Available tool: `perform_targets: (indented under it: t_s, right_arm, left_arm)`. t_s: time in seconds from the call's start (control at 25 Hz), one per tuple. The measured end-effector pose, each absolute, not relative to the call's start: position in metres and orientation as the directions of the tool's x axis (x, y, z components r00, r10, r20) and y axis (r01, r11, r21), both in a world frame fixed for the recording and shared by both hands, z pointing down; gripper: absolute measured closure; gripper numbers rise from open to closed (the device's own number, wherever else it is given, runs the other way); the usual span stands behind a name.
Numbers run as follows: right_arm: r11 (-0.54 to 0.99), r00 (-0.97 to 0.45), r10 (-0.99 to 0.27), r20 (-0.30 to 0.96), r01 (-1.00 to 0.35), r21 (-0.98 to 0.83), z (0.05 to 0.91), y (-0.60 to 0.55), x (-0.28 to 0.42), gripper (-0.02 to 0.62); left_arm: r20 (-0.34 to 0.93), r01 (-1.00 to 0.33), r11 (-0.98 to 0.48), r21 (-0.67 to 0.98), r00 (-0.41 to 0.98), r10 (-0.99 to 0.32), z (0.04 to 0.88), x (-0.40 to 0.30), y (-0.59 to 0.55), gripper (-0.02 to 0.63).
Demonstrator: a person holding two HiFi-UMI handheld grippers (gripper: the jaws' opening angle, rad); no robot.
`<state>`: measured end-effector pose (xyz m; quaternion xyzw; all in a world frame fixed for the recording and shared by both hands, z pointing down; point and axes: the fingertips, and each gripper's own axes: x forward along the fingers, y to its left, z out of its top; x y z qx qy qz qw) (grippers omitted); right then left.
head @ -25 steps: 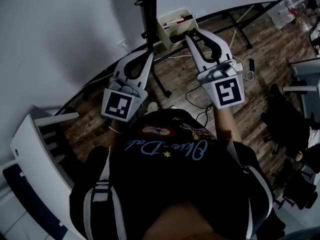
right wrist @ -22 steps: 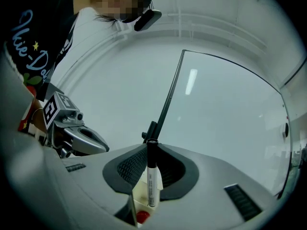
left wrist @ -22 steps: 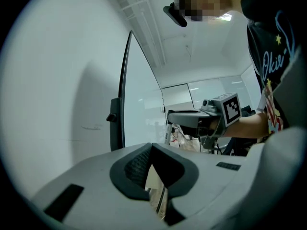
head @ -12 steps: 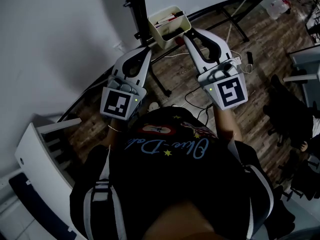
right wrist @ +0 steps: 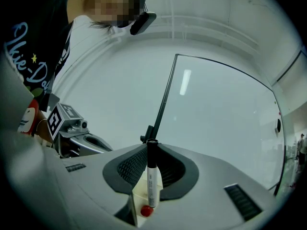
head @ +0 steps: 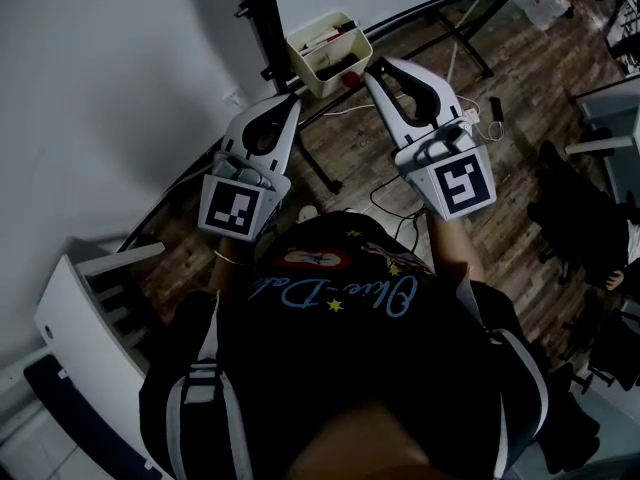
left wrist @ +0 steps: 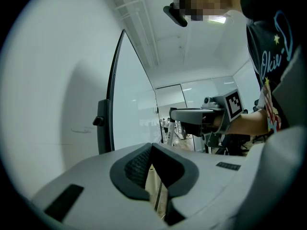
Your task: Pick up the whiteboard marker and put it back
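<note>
Right gripper [head: 374,67]: fingers half-closed, clamping whiteboard marker [right wrist: 152,178] upright, beside tray [head: 327,82]. Left gripper [left wrist: 152,146]: fingers together, empty.

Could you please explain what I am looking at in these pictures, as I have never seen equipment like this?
There is no robot here: a person stands holding a two-jaw gripper in each hand. The head view comes from a camera on the person's head, looking down past their dark shirt to the wooden floor. The other two views come from cameras riding on each gripper, looking along its jaws. The cubes with square markers are part of the grippers.

There is no table. In front stands a whiteboard, with a cream tray by its black frame.

The right gripper is closed on a whiteboard marker, held upright with its black cap on top, close to the tray. A small red thing shows beneath it. The left gripper is closed and empty.
</note>
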<state>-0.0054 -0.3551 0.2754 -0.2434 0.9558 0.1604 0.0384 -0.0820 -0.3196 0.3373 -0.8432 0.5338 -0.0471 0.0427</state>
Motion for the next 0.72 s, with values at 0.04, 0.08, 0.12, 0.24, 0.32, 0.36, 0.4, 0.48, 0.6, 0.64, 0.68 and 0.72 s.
perform_targets:
  t_s: [0.04, 0.08, 0.12, 0.24, 0.32, 0.36, 0.4, 0.48, 0.6, 0.64, 0.68, 0.72]
  right_arm:
    - [0.83, -0.878, -0.454, -0.151, -0.478, 0.287, 0.2757, -0.3551, -0.005, 0.517]
    - [0.83, -0.878, -0.455, -0.149, -0.478, 0.287, 0.2761, -0.3552, -0.0047, 0.518]
    - [0.83, -0.878, -0.455, -0.147, -0.478, 0.287, 0.2765, -0.3551, -0.0044, 0.518]
    - [0.83, -0.877, -0.458, -0.144, -0.48, 0.283, 0.2778, -0.3539, -0.0032, 0.518]
    - [0.83, -0.877, -0.459, -0.144, -0.481, 0.283, 0.278, -0.3536, -0.0028, 0.518]
    - [0.829, -0.876, -0.46, -0.144, -0.482, 0.283, 0.278, -0.3537, -0.0027, 0.518]
    - [0.829, -0.876, -0.461, -0.143, -0.482, 0.283, 0.2781, -0.3537, -0.0024, 0.518]
    - [0.828, -0.875, -0.462, -0.142, -0.484, 0.283, 0.2783, -0.3538, -0.0015, 0.518]
    - [0.827, -0.875, -0.463, -0.142, -0.484, 0.285, 0.2775, -0.354, -0.0007, 0.518]
    - [0.827, -0.874, -0.464, -0.142, -0.485, 0.284, 0.2771, -0.3542, -0.0005, 0.518]
    - [0.827, -0.874, -0.465, -0.141, -0.486, 0.283, 0.2771, -0.3544, -0.0005, 0.518]
    - [0.827, -0.874, -0.466, -0.14, -0.486, 0.282, 0.2772, -0.3546, -0.0004, 0.518]
  left_arm:
    - [0.035, -0.896, -0.428, -0.123, 0.427, -0.904, 0.3375, -0.0817, -0.3199, 0.618]
    - [0.034, -0.895, -0.429, -0.123, 0.428, -0.903, 0.3376, -0.0812, -0.3201, 0.618]
    - [0.034, -0.894, -0.431, -0.124, 0.43, -0.902, 0.3377, -0.0805, -0.3201, 0.618]
    - [0.036, -0.892, -0.436, -0.124, 0.435, -0.9, 0.3381, -0.0788, -0.319, 0.618]
    - [0.037, -0.891, -0.437, -0.121, 0.436, -0.899, 0.3384, -0.0785, -0.3188, 0.618]
    - [0.037, -0.891, -0.437, -0.121, 0.436, -0.899, 0.3384, -0.0783, -0.319, 0.618]
    - [0.037, -0.891, -0.438, -0.121, 0.437, -0.899, 0.3383, -0.0781, -0.3192, 0.618]
    - [0.036, -0.889, -0.441, -0.124, 0.44, -0.897, 0.3382, -0.0771, -0.3194, 0.618]
    - [0.037, -0.887, -0.444, -0.127, 0.443, -0.896, 0.3376, -0.0756, -0.3196, 0.618]
    - [0.037, -0.886, -0.445, -0.128, 0.444, -0.895, 0.3372, -0.0753, -0.3197, 0.618]
    - [0.038, -0.886, -0.445, -0.129, 0.444, -0.895, 0.337, -0.0752, -0.3199, 0.618]
    - [0.038, -0.886, -0.445, -0.128, 0.444, -0.895, 0.3371, -0.0753, -0.32, 0.618]
